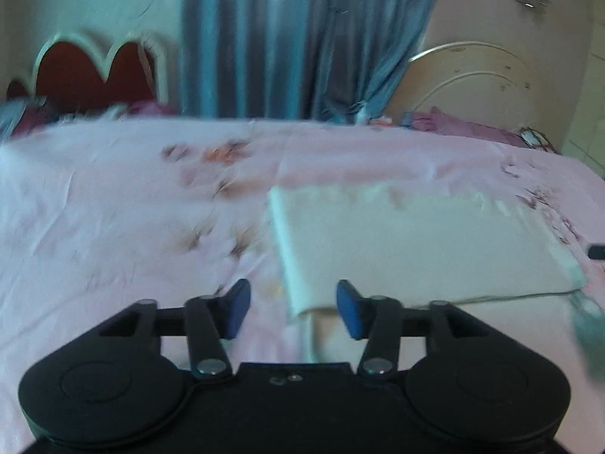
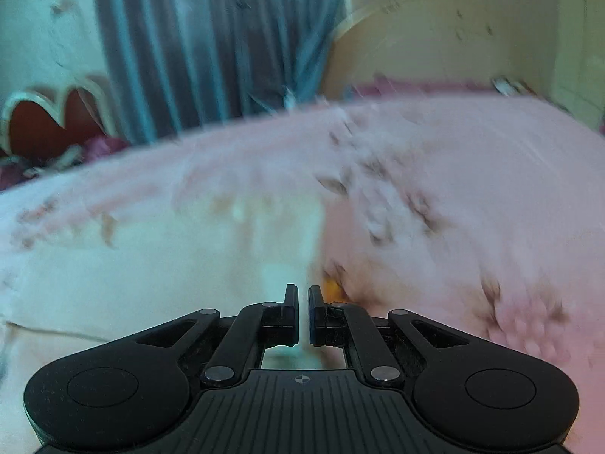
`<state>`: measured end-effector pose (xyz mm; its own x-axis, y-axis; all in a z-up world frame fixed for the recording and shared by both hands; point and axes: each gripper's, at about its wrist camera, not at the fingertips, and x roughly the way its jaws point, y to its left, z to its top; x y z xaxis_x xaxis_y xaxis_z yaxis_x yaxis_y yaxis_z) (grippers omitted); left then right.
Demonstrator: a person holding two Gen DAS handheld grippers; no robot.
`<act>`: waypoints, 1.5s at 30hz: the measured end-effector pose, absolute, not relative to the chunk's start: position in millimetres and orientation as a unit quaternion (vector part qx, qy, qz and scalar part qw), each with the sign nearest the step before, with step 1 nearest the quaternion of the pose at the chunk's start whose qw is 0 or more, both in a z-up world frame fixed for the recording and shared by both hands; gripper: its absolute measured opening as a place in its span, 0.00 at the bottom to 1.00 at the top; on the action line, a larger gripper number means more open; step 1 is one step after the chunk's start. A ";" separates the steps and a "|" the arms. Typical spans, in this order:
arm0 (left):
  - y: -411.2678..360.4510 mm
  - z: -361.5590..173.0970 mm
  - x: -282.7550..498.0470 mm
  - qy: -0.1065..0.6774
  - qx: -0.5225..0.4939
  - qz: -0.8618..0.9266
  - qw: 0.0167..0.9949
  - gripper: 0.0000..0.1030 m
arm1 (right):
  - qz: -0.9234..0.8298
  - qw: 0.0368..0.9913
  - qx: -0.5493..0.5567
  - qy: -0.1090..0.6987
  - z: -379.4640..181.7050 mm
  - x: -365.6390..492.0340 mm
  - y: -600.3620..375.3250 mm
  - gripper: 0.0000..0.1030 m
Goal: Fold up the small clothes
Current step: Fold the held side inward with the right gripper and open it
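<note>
A pale cream cloth point(image 1: 416, 249), folded into a flat rectangle, lies on the pink flowered bedsheet point(image 1: 113, 227). My left gripper point(image 1: 294, 308) hovers over the cloth's near left corner, open, its blue pads point(image 1: 238, 310) well apart and touching no fabric. In the blurred right wrist view the same cloth point(image 2: 151, 283) fills the lower left. Its right edge runs down toward my right gripper point(image 2: 302, 302), which is shut with only a thin slit between the pads. I cannot tell whether any fabric is pinched there.
A red scalloped headboard point(image 1: 87, 72) stands at the far left, and a blue-grey curtain point(image 1: 302, 38) hangs behind the bed. A cream headboard point(image 1: 472, 79) and a purple pillow point(image 1: 465, 125) sit at the far right. A small dark object point(image 1: 597, 251) shows at the right edge.
</note>
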<state>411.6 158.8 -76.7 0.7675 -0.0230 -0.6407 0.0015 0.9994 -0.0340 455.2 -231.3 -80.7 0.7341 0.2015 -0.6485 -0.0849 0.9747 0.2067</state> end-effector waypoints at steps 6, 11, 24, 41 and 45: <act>131.6 -110.4 443.6 0.387 -0.014 -0.044 0.921 0.48 | 0.075 0.903 0.046 0.421 -115.0 472.7 -202.4 0.03; 146.8 -104.0 446.9 0.388 -0.040 -0.067 0.918 0.48 | 0.063 0.910 0.065 0.405 -103.4 474.6 -215.3 0.04; 194.2 -119.2 562.0 0.387 -0.036 -0.092 0.917 0.46 | 0.021 0.907 0.073 0.413 -115.2 519.0 -223.6 0.04; 124.8 -116.9 498.8 0.370 0.000 -0.046 0.928 0.55 | 0.160 0.906 0.034 0.390 -111.1 527.8 -89.9 0.04; 150.0 -120.5 487.9 0.376 -0.018 -0.031 0.926 0.56 | 0.112 0.910 0.061 0.395 -117.7 525.8 -143.7 0.03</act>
